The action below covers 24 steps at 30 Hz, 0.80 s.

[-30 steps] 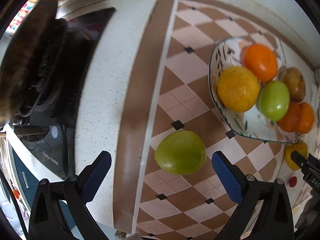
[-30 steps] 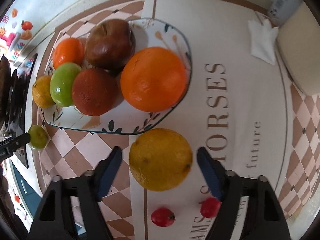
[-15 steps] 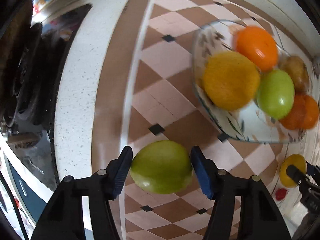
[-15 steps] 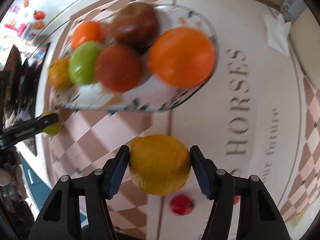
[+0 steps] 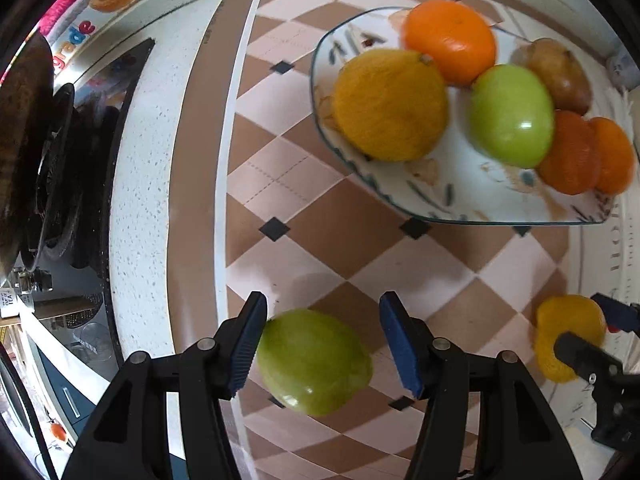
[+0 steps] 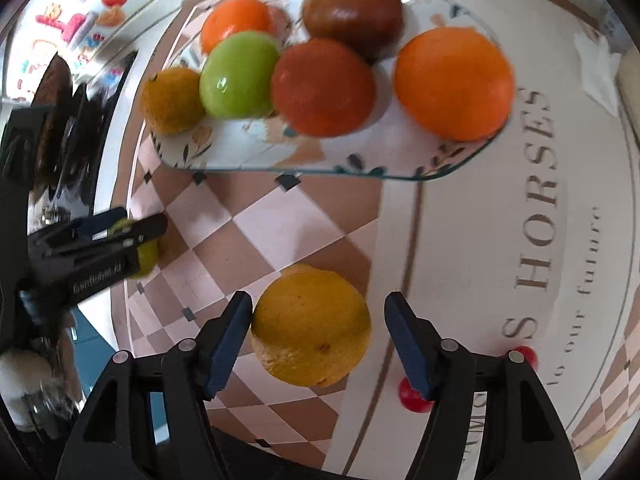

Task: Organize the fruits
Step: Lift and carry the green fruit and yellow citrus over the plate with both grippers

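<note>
Left tongs clamped on green apple, seemingly. Right tongs probably gripping yellow orange, right pad gap unclear. Plate of fruit just beyond.

Green apple and yellow orange off the plate; six fruits piled on it

Your green apple looks smooth and glossy, your yellow orange matt and pitted; the fingers carry ribbed blue pads; the plate is glossy.
</note>
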Each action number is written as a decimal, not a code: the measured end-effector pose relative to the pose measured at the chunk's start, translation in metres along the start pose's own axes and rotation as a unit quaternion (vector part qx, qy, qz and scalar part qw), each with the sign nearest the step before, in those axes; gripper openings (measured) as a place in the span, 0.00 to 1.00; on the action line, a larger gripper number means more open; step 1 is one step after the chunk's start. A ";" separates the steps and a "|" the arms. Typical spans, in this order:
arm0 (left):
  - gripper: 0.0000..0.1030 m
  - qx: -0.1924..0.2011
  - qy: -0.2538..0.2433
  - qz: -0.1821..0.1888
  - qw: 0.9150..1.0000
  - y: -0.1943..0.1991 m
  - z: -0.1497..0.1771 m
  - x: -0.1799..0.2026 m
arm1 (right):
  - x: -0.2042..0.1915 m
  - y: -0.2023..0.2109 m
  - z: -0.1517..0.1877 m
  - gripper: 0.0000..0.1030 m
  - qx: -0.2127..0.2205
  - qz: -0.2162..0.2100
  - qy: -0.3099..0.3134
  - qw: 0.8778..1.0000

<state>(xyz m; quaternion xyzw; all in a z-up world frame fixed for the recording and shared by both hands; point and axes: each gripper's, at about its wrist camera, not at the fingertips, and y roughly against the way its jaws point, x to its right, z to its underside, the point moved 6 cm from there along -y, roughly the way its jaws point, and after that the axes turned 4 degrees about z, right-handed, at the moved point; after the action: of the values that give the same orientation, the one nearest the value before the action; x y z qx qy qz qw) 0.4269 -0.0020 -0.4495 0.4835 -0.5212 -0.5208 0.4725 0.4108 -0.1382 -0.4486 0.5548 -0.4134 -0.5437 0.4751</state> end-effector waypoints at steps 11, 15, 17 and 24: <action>0.53 -0.022 0.036 0.030 0.999 -0.020 0.005 -0.009 | -0.010 -0.010 0.009 0.64 -0.005 0.008 0.016 1.000; 0.52 -0.023 0.051 0.053 0.997 -0.015 0.017 -0.005 | -0.003 -0.008 0.011 0.64 -0.005 -0.032 -0.027 0.999; 0.51 -0.027 0.065 0.068 0.995 -0.013 0.029 -0.005 | 0.000 -0.006 0.009 0.64 -0.008 -0.046 -0.036 0.998; 0.54 -0.050 0.059 0.106 0.991 -0.014 0.023 -0.031 | -0.001 -0.014 0.016 0.65 -0.025 -0.024 -0.012 0.999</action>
<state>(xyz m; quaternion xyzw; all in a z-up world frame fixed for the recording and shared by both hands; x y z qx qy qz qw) 0.4071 0.0308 -0.4634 0.4311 -0.5144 -0.4638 0.5783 0.3935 -0.1356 -0.4613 0.5456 -0.3924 -0.5717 0.4706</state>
